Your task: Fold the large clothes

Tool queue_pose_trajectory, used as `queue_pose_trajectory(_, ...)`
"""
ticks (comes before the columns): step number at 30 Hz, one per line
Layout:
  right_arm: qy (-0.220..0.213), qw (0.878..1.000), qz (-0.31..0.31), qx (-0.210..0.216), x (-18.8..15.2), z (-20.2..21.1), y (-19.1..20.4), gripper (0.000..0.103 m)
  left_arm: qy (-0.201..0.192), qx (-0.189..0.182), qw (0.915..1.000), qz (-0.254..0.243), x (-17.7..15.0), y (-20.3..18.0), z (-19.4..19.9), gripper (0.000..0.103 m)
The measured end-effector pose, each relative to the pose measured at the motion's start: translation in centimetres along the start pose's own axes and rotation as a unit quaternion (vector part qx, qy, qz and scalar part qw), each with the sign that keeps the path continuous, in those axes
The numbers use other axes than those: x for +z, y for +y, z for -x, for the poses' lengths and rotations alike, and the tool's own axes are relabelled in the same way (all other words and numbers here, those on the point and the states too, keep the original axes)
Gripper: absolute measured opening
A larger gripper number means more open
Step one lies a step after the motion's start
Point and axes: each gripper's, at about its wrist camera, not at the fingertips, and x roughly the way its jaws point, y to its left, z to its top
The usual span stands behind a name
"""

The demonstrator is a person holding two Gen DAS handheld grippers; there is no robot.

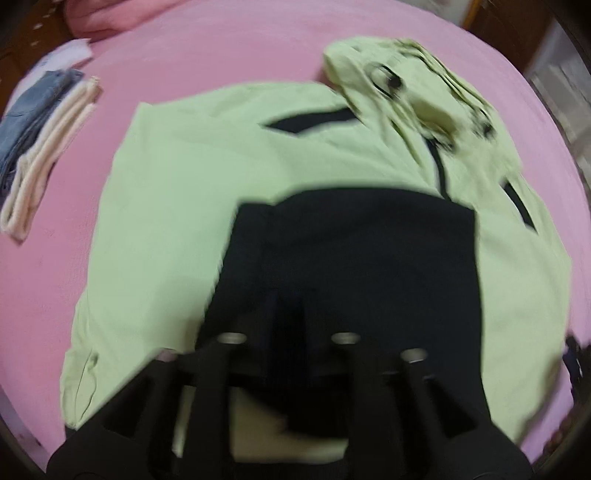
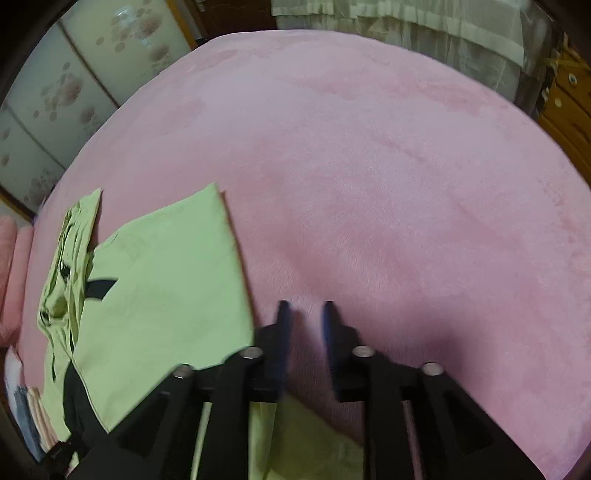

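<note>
A large light-green garment (image 1: 177, 192) with black panels lies spread on the pink bed cover (image 1: 229, 48); its hood end (image 1: 417, 96) is bunched at the far right. My left gripper (image 1: 291, 306) is low over the garment's black panel (image 1: 354, 251); its dark fingers blur into the black cloth, so their state is unclear. In the right wrist view the same garment (image 2: 162, 288) lies to the left. My right gripper (image 2: 306, 314) hovers just right of its edge over bare pink cover (image 2: 406, 177), fingers slightly apart and empty.
A folded stack of denim and cream clothes (image 1: 40, 147) lies at the left of the bed. Pink bedding (image 1: 107, 18) is at the far left. Floral sliding doors (image 2: 55, 99), curtains (image 2: 424, 33) and wooden furniture (image 2: 569, 110) surround the bed.
</note>
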Motion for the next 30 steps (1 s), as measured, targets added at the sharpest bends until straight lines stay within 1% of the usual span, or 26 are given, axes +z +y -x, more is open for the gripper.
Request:
queue_pose_trajectory(1, 0.004, 1.0, 0.009, 0.005, -0.8, 0.6, 2.4, 0.063, 0.014, -0.018, 0.9997, -0.003, -0.5, 0.0, 0.5, 0.057)
queue_pose_trajectory(2, 0.012, 1.0, 0.014, 0.017, -1.2, 1.1, 2.9, 0.071, 0.022, -0.03, 0.9993, -0.003, -1.0, 0.2, 1.0, 0.07)
queue_pose_trajectory(3, 0.022, 0.999, 0.016, 0.029, -2.2, 1.5, 4.0, 0.081, 0.034, -0.04, 0.9986, -0.004, -1.5, 0.4, 1.7, 0.072)
queue_pose_trajectory(4, 0.048, 0.997, 0.017, 0.05, -2.7, 1.9, 4.6, 0.086, 0.046, -0.041, 0.9981, -0.007, -1.9, 0.5, 2.0, 0.072)
queue_pose_trajectory(6, 0.102, 0.992, 0.025, 0.072, -4.3, 1.7, 6.0, 0.087, 0.081, -0.03, 0.996, -0.022, -3.0, 0.5, 2.5, 0.072)
queue_pose_trajectory(7, 0.148, 0.985, 0.033, 0.085, -5.4, 1.4, 7.0, 0.087, 0.092, -0.025, 0.995, -0.028, -3.5, 0.6, 2.7, 0.072)
queue_pose_trajectory(9, 0.199, 0.974, 0.05, 0.099, -7.4, 1.7, 8.7, 0.087, 0.105, -0.016, 0.9935, -0.04, -4.5, 0.7, 3.3, 0.072)
queue_pose_trajectory(10, 0.212, 0.97, 0.062, 0.101, -10.3, 2.3, 10.3, 0.087, 0.11, -0.012, 0.9929, -0.043, -5.1, 0.7, 3.6, 0.072)
queue_pose_trajectory(11, 0.221, 0.968, 0.073, 0.099, -11.4, 2.7, 11.1, 0.087, 0.118, -0.009, 0.992, -0.045, -5.8, 0.8, 3.8, 0.072)
queue_pose_trajectory(13, 0.236, 0.963, 0.097, 0.088, -15.4, 4.6, 11.6, 0.087, 0.132, -0.01, 0.9902, -0.045, -6.9, 0.9, 4.1, 0.072)
queue_pose_trajectory(14, 0.244, 0.96, 0.106, 0.086, -16.3, 5.0, 12.5, 0.087, 0.14, -0.013, 0.9892, -0.043, -7.3, 1.0, 4.4, 0.072)
queue_pose_trajectory(18, 0.264, 0.95, 0.143, 0.089, -19.9, 6.6, 15.5, 0.087, 0.151, -0.019, 0.9872, -0.049, -8.2, 1.1, 5.5, 0.072)
queue_pose_trajectory(20, 0.267, 0.947, 0.159, 0.081, -20.9, 7.0, 17.0, 0.087, 0.15, -0.019, 0.987, -0.055, -8.2, 1.1, 6.1, 0.072)
queue_pose_trajectory(21, 0.266, 0.946, 0.167, 0.076, -20.8, 7.9, 16.7, 0.087, 0.15, -0.021, 0.9867, -0.059, -8.1, 1.1, 6.3, 0.072)
queue_pose_trajectory(22, 0.262, 0.946, 0.18, 0.069, -20.8, 7.8, 17.9, 0.087, 0.151, -0.022, 0.9863, -0.063, -8.1, 1.1, 6.5, 0.072)
queue_pose_trajectory(26, 0.248, 0.944, 0.214, 0.042, -21.0, 8.6, 19.2, 0.087, 0.153, -0.024, 0.985, -0.077, -7.4, 1.3, 7.1, 0.072)
queue_pose_trajectory(28, 0.25, 0.942, 0.223, 0.03, -20.7, 8.4, 19.8, 0.088, 0.154, -0.022, 0.9843, -0.083, -7.1, 1.4, 7.3, 0.072)
queue_pose_trajectory(30, 0.25, 0.942, 0.221, 0.027, -20.5, 8.4, 20.5, 0.088, 0.154, -0.021, 0.9838, -0.09, -6.6, 1.7, 7.4, 0.072)
